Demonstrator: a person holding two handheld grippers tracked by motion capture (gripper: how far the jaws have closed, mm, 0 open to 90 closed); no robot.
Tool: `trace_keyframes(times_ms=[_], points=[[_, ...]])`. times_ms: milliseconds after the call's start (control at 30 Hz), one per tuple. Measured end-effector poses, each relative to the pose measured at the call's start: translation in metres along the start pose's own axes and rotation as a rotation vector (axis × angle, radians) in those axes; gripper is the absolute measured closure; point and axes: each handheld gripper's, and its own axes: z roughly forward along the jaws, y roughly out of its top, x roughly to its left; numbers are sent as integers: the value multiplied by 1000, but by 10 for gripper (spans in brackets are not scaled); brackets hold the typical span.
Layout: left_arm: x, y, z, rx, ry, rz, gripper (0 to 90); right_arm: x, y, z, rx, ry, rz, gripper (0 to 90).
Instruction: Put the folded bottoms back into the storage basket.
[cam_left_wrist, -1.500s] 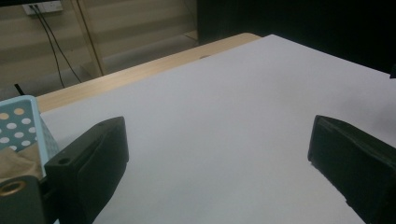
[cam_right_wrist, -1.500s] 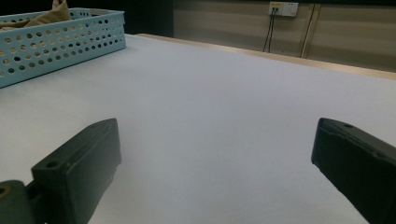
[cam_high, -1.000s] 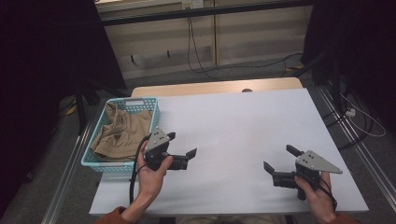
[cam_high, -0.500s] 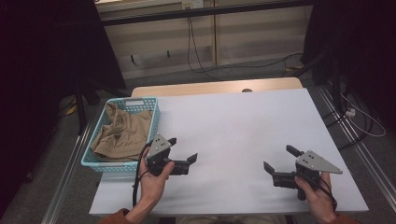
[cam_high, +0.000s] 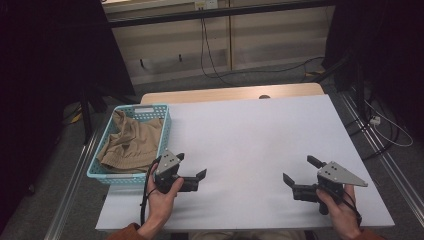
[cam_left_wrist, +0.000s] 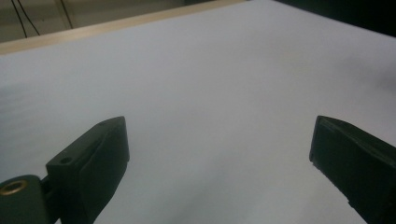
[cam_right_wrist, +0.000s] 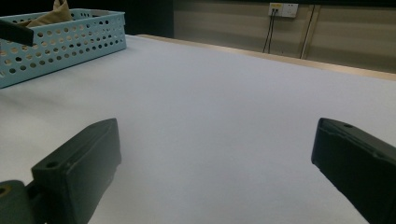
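Currently, both grippers rest low over the white table (cam_high: 250, 135), jaws spread wide and holding nothing. The left gripper (cam_high: 192, 168) sits just beside the near corner of the blue basket (cam_high: 131, 180); compared with a second ago, the person's left hand (cam_high: 162, 200) has drawn it slightly toward the table's near edge and turned it a little, so the jaws point across the bare surface rather than at the basket. The right gripper (cam_high: 300, 170) has not shifted; it remains near the table's right front, well apart from the basket.

The tan cloth (cam_high: 132, 145) lies crumpled inside the basket, at the table's left edge, untouched by either jaw. In the right gripper view the basket's perforated wall (cam_right_wrist: 60, 44) stands far off to the left, with a tip of cloth above the rim.

Judgement: work on the cloth has not begun. The left gripper's small retreat suggests repositioning before a reach. Next requirement: lift the left gripper over the basket rim, then descend onto a raised fold with the jaws held apart.
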Motion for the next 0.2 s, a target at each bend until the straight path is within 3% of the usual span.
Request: trace_keyframes(times_ms=[100, 200], points=[[2, 0, 3, 13, -53, -11, 46, -1, 0, 0, 2, 0, -4, 14], [1, -1, 5, 27, -28, 7, 45, -1, 0, -1, -1, -3, -6, 14]])
